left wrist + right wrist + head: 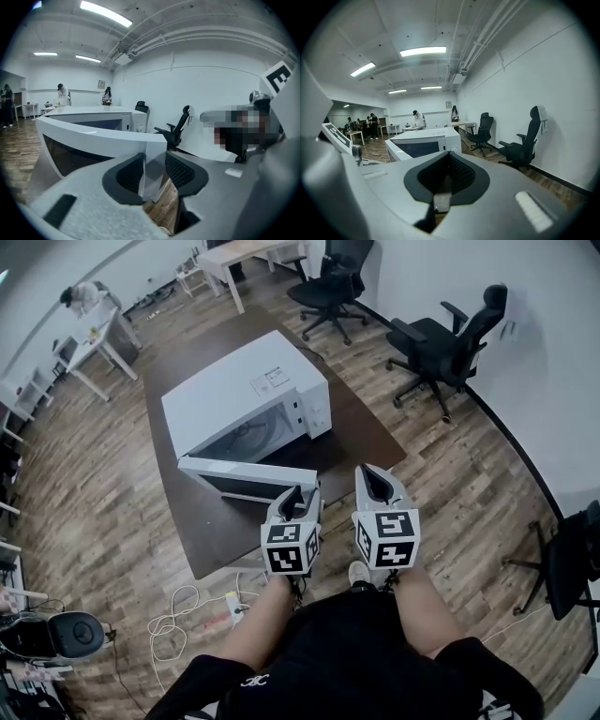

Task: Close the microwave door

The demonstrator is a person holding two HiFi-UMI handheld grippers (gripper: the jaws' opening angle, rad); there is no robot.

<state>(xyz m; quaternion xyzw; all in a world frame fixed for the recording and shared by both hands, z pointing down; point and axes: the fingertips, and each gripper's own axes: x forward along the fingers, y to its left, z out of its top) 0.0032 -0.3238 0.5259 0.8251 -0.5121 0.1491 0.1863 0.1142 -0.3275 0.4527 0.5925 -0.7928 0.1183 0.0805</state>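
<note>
door point(246, 476) hangs open, its free corner clamped in your left gripper point(298, 497); right gripper point(375, 484) beside it closed, empty. whole swing remains.

an open-plan office, going by swivel chairs point(441, 343), white desks point(242, 253), strip lights point(423, 51) and wood-look floor point(459, 479).

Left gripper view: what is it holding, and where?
The left gripper clamps the open microwave door by its free outer edge; the right gripper is shut on nothing.
</note>
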